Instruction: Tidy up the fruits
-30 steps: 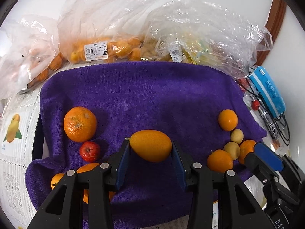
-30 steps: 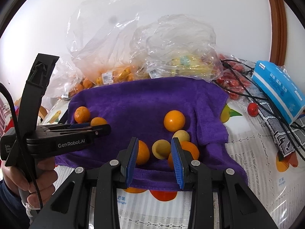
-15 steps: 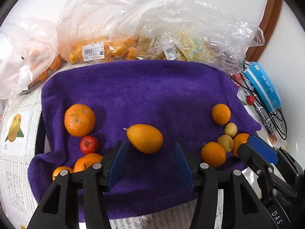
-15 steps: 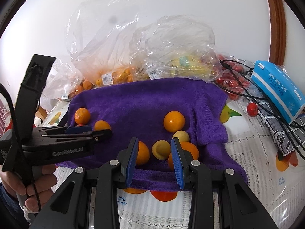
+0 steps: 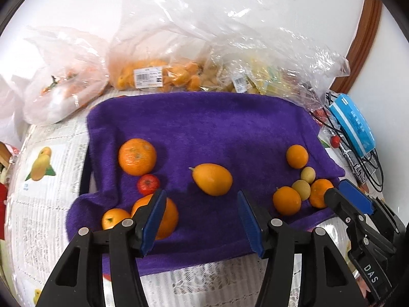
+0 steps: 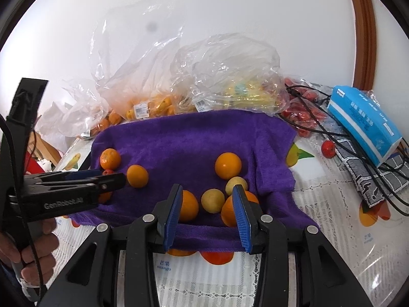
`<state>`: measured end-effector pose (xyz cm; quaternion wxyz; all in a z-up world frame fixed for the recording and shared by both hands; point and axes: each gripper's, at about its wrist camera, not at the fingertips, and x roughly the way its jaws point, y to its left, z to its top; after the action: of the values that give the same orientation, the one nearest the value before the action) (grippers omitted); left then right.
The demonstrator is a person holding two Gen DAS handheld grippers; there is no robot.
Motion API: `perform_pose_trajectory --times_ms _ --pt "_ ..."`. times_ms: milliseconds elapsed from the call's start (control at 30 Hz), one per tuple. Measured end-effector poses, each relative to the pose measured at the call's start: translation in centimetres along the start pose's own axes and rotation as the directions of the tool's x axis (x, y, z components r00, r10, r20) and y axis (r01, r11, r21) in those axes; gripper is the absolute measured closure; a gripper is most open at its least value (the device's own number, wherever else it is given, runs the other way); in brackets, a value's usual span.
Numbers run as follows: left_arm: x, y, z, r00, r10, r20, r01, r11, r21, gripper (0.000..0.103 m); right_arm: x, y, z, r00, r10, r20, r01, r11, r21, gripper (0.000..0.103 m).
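Observation:
An orange mango [image 5: 212, 179] lies in the middle of the purple towel [image 5: 204, 125]; it also shows in the right wrist view [image 6: 137, 176]. My left gripper [image 5: 202, 206] is open and empty, just in front of the mango. On the left lie a big orange [image 5: 137, 156], a small red fruit [image 5: 148, 184] and two oranges [image 5: 165, 216]. On the right lie several oranges [image 5: 297, 156] and two yellow fruits [image 5: 301, 190]. My right gripper [image 6: 208, 199] is open, with a yellow fruit [image 6: 212, 200] beyond the gap between its jaws.
Clear plastic bags of fruit [image 5: 158, 76] lie behind the towel. A blue tissue pack [image 6: 365, 120], black cables [image 6: 358, 153] and a loose red fruit [image 6: 328, 149] lie to the right. The tablecloth [image 6: 319, 243] has printed fruit pictures.
My left gripper has opened, let the mango go onto the towel, and drawn back and up. My right gripper has stayed where it was.

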<state>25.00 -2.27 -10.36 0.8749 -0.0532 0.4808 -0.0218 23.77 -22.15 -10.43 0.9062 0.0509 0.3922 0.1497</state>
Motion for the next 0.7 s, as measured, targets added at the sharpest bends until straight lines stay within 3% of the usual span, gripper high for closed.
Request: perform_pose_trajectory --times_ms 700 --pt "-2.7 1.5 -1.9 1.0 -0.005 0.028 0.006 0.999 -0.039 0.043 -1.0 1.0 0.0 0.996 -0.082 -0.045 0.08 0.996 -0.037 0.058"
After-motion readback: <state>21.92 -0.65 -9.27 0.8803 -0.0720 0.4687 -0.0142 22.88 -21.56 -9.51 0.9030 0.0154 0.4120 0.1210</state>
